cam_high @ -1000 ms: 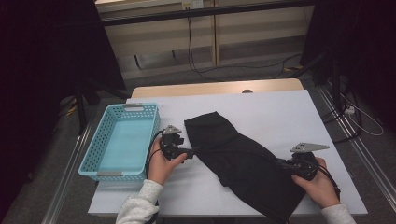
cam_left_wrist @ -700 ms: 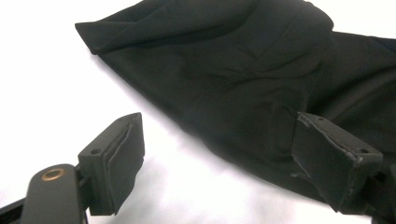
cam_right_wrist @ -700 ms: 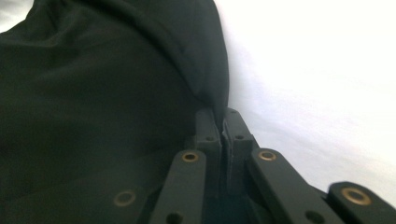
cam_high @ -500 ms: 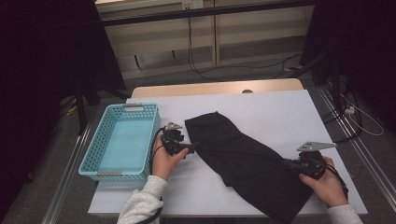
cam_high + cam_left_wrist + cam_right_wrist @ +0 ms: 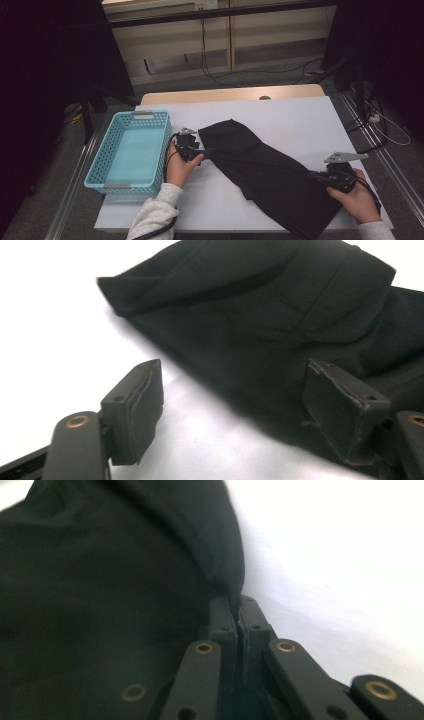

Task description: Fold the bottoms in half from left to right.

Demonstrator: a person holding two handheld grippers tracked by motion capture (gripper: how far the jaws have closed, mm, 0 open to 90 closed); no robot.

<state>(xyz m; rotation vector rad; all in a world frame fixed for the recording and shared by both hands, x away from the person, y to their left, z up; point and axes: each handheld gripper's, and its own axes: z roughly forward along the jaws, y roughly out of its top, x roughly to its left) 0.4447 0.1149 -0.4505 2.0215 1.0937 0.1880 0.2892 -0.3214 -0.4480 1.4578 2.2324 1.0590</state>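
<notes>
Black fabric garment (image 5: 270, 170) lies flat and diagonal across the white counter (image 5: 300, 120), from near centre down to the near right edge. Light blue perforated plastic basket (image 5: 131, 150) stands at counter's left, well apart from the cloth. Left hand-held gripper (image 5: 206, 151) at the garment's upper-left end: jaws released, have just been closing; one pad over the cloth edge, the other on bare counter. Right hand-held gripper (image 5: 239, 611) clenched on the garment's lower-right edge, fabric pinched between the pads.
</notes>
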